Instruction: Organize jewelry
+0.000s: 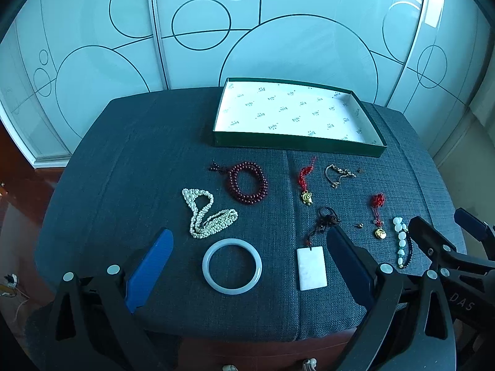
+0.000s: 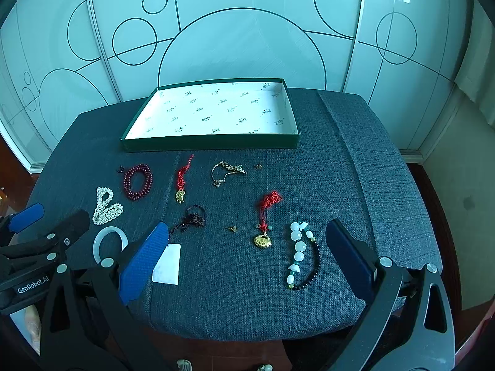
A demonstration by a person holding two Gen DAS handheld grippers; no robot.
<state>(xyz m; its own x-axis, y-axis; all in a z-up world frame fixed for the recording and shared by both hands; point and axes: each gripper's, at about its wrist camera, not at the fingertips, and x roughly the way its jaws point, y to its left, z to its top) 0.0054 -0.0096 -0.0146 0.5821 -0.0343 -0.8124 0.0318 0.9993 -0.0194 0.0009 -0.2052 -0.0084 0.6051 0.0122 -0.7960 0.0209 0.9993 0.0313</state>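
We find the task not begun: the green box (image 1: 297,145) holds nothing, and every piece lies on the table (image 2: 355,185). The left gripper (image 1: 247,262), fingers wide, frames the pale bangle (image 1: 232,266). The right gripper (image 2: 247,256), fingers wide, frames the beaded bracelet (image 2: 301,255).

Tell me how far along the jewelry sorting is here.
Nothing looks done yet: the green box holds no jewelry. Nothing is in hand; the left gripper and right gripper are both open. All pieces remain on the grey cloth, including the jade bangle, pearl strand and red bead bracelet.
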